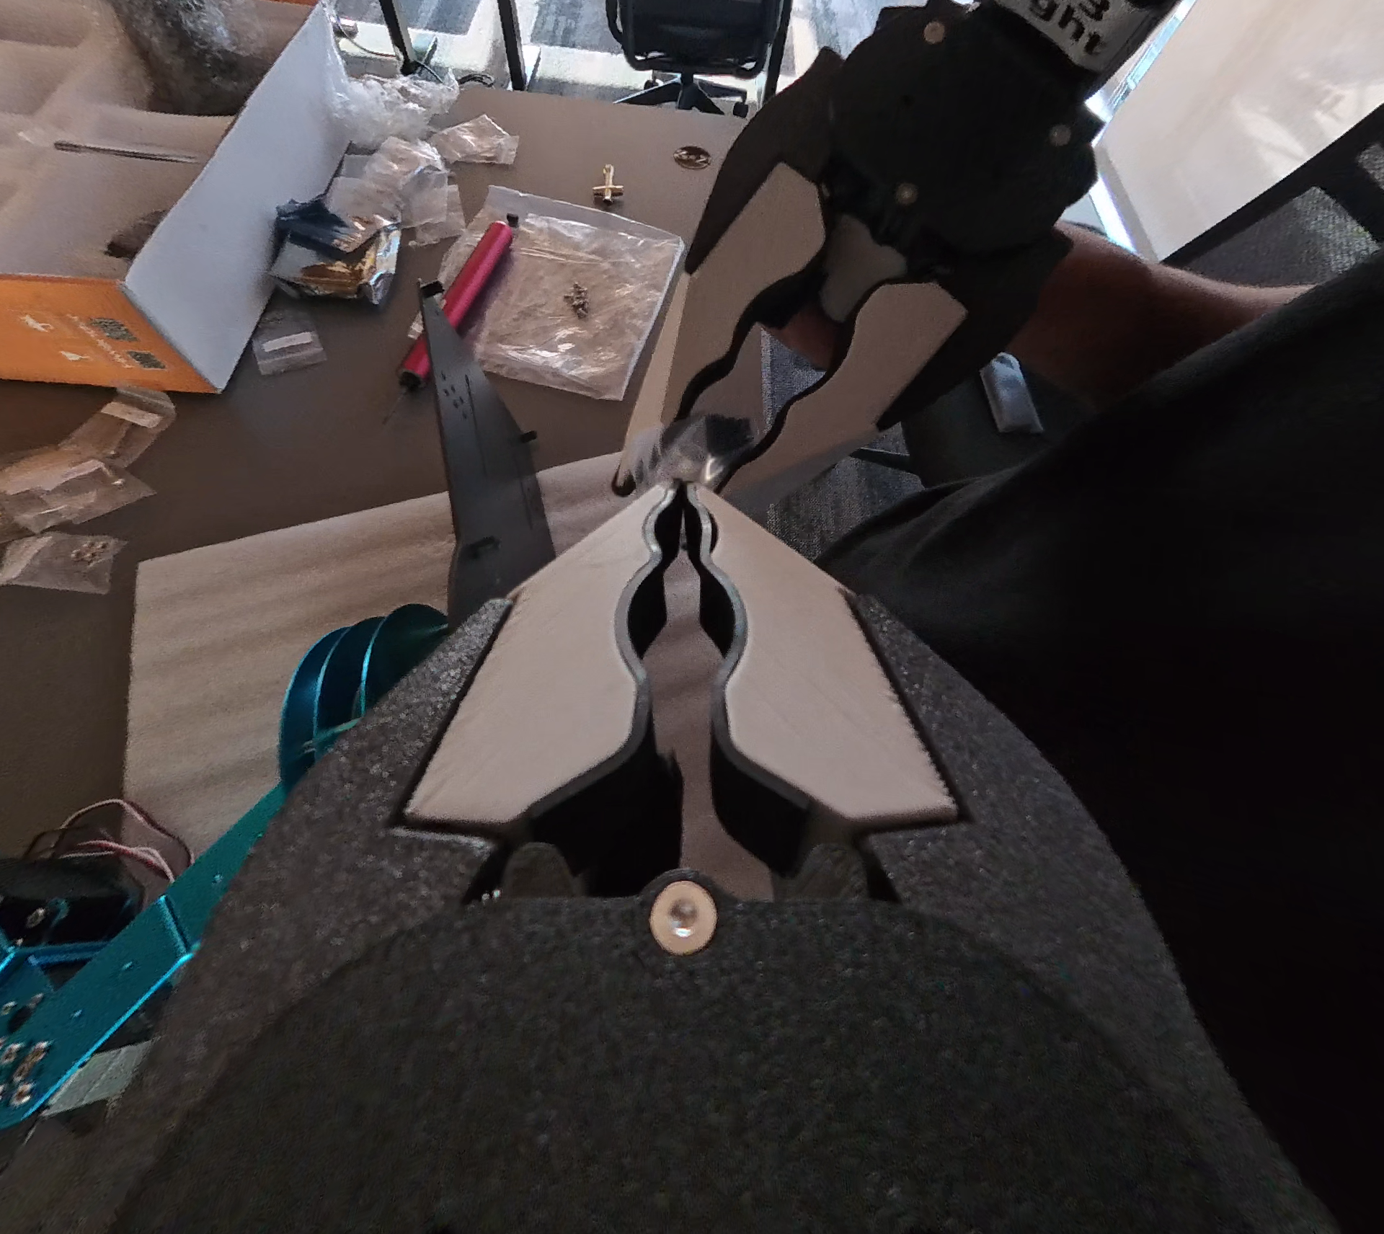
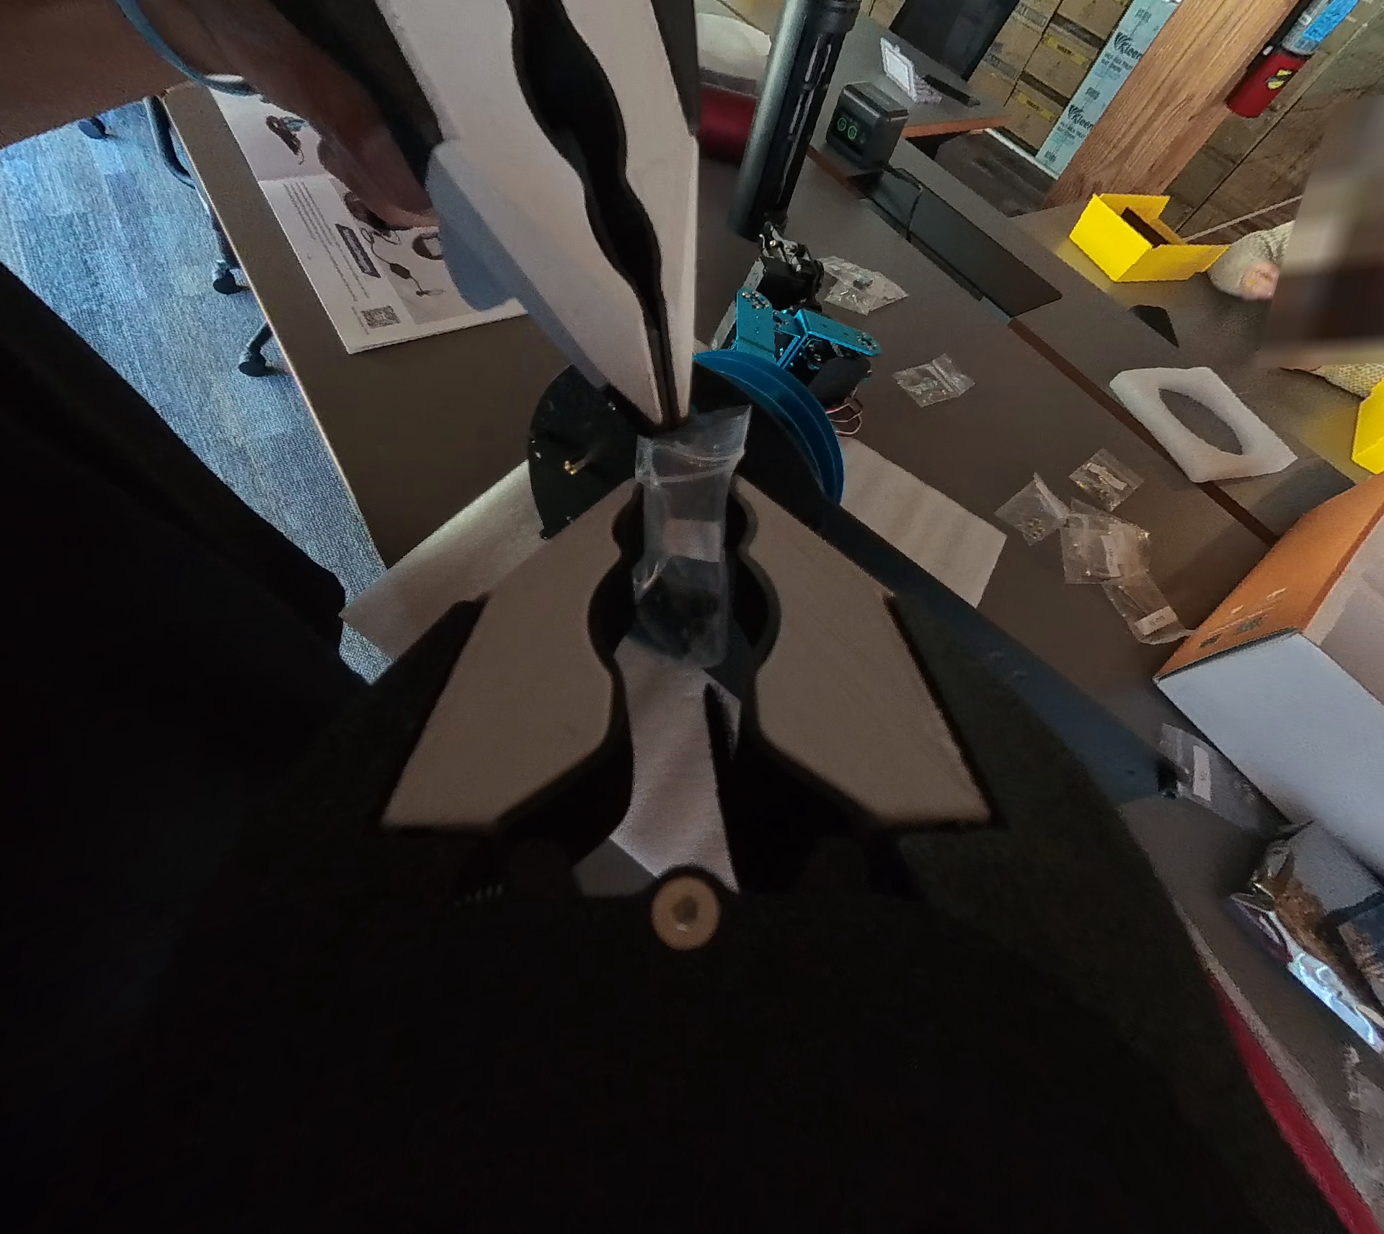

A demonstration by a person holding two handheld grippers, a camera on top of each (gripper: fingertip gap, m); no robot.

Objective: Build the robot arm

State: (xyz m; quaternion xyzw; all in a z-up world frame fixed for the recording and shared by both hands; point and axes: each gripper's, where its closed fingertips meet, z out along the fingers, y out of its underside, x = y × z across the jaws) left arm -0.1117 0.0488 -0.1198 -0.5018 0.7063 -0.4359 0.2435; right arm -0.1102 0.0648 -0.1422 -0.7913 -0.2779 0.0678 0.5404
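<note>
A small clear plastic bag [image 1: 700, 438] with dark small parts inside is held in the air between both grippers, above the near table edge. My left gripper [image 1: 681, 498] is shut on one end of the bag. In the right wrist view, the left gripper [image 2: 670, 415] comes down from above and pinches the top of the bag [image 2: 681, 561]. My right gripper [image 2: 693, 479] has its jaws closed narrowly around the bag's body. In the left wrist view, the right gripper [image 1: 685, 468] reaches in from the upper right.
On the dark table lie a white foam sheet [image 1: 262, 636], a blue metal robot assembly [image 2: 786, 329] with blue discs [image 1: 352, 674], a long black plate [image 1: 487, 449], a red tool [image 1: 464, 292], several small part bags [image 2: 1086, 524], an orange-and-white box [image 1: 187, 239] and a tall black cylinder [image 2: 794, 97]. The tips of both grippers are at nearly the same place. The blue metal robot assembly [image 2: 786, 329] is about 25 cm from my right fingertips.
</note>
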